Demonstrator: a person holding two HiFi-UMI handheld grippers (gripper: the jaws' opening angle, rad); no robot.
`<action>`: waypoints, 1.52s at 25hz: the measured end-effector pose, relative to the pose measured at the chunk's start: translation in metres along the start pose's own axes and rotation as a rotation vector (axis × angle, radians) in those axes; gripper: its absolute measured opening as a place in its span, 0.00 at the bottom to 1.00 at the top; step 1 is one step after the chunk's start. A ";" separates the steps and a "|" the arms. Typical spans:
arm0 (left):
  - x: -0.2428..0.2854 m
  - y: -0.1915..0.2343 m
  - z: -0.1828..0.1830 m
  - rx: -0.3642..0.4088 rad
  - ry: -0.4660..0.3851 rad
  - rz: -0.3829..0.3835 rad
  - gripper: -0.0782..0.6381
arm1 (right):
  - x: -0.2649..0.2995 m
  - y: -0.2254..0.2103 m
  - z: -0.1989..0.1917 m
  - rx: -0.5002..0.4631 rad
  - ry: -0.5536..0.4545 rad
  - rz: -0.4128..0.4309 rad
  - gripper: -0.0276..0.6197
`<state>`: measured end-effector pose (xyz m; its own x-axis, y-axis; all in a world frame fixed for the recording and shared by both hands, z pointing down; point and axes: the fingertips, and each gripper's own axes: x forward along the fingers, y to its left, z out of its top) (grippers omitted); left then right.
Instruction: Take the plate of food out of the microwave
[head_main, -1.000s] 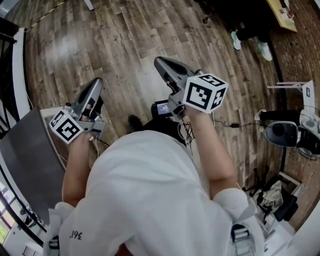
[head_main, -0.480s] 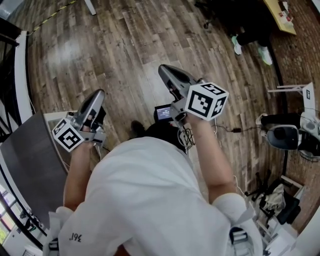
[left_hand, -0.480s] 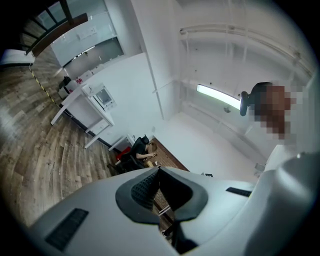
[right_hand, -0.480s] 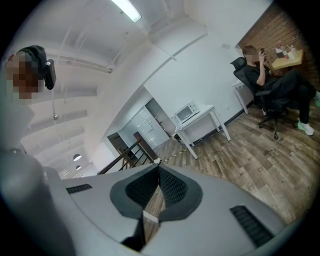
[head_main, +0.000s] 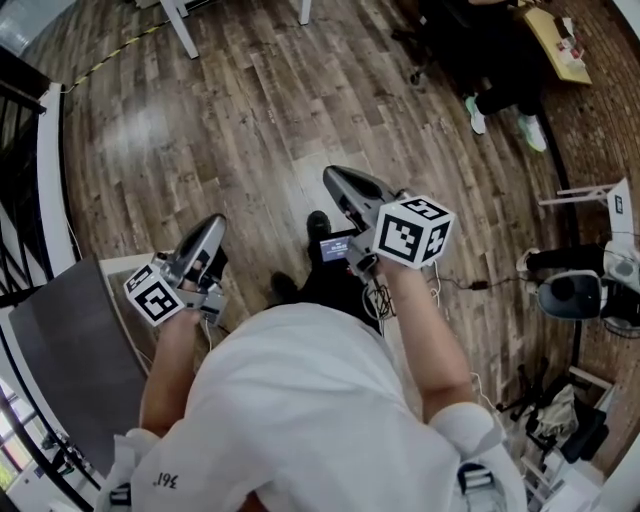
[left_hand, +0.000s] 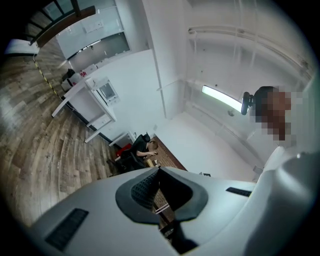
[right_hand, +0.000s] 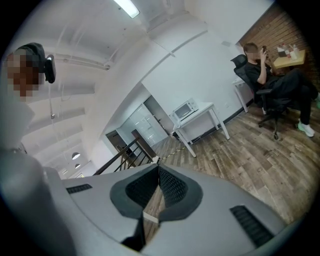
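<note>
No plate of food shows in any view. The white microwave (right_hand: 185, 109) stands on a white table (right_hand: 210, 112) far across the room in the right gripper view. It also appears small in the left gripper view, as the microwave (left_hand: 106, 91). My left gripper (head_main: 213, 228) is shut and empty, held in front of my chest over the wooden floor; its jaws meet in the left gripper (left_hand: 159, 170) view. My right gripper (head_main: 332, 177) is also shut with nothing between its pads, and the right gripper (right_hand: 158, 165) view shows closed jaws pointing toward the microwave table.
A person in black sits on an office chair (right_hand: 272, 82) by a desk at the brick wall. A stair railing (right_hand: 125, 150) runs on the left. A grey slab (head_main: 70, 350) lies by my left side, and equipment on stands (head_main: 580, 285) sits at my right.
Both grippers have slid lower and slightly right in the head view as more floor and the white table legs came into sight. Both stay shut.
</note>
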<state>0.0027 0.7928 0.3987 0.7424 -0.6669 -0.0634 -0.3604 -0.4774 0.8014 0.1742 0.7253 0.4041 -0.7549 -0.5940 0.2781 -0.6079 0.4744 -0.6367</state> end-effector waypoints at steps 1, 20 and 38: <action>0.006 0.004 0.001 -0.003 0.001 0.005 0.11 | 0.004 -0.007 0.004 0.002 0.002 0.004 0.05; 0.236 0.097 0.111 -0.025 -0.047 0.067 0.11 | 0.120 -0.176 0.177 0.029 0.064 0.088 0.05; 0.367 0.222 0.227 -0.066 0.069 0.021 0.11 | 0.257 -0.271 0.271 0.101 0.048 0.007 0.05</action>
<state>0.0667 0.3124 0.4189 0.7730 -0.6344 -0.0064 -0.3403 -0.4232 0.8397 0.2114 0.2679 0.4534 -0.7716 -0.5576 0.3061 -0.5763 0.4092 -0.7074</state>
